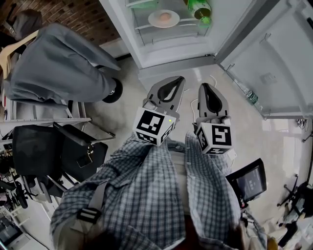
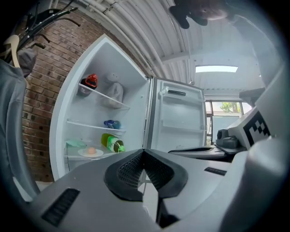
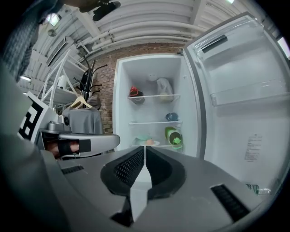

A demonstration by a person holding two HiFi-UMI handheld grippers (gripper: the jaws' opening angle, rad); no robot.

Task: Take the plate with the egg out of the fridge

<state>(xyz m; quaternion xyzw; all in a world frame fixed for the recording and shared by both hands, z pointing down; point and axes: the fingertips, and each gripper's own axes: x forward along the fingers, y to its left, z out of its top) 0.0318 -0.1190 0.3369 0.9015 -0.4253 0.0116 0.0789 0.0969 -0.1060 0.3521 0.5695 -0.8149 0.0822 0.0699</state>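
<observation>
Head view: plate [image 1: 164, 18] beyond right gripper [image 1: 206, 88]

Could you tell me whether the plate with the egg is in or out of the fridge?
In: the plate with the egg rests on a fridge shelf.

The egg [image 1: 165, 16] lies on the plate [image 1: 154, 20], on a shelf [image 1: 142, 25] in the fridge [image 1: 166, 58] ahead of me; a bottle [image 1: 199, 9] lies just right of it.
</observation>
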